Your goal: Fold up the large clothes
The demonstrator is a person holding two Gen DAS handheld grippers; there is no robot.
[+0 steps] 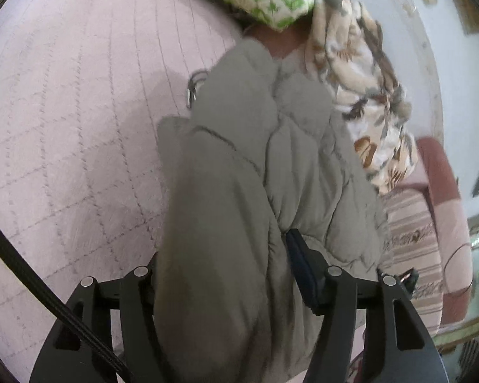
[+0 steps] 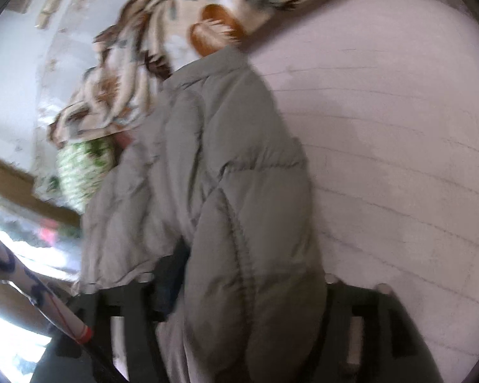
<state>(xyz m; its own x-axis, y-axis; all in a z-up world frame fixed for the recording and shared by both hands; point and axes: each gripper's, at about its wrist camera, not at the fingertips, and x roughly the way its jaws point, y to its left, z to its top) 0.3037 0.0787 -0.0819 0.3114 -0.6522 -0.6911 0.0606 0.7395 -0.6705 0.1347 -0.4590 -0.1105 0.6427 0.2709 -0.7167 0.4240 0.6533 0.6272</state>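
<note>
Grey quilted jacket (image 1: pixel 255 166), lying on pink bed (image 1: pixel 73 121) beside floral blanket (image 1: pixel 367 102): bulky, soft, light, probably slippery; left tool (image 1: pixel 230 287) and right tool (image 2: pixel 239 287) each pinch a thick fold; best taken at seams.

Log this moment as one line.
task: fold jacket | left tool: gripping grey puffer jacket | right tool: gripping same jacket | surface: pink quilted bedspread

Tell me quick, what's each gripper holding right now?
Left gripper: jaws closed on the grey puffer jacket.
Right gripper: jaws closed on the same jacket.
</note>
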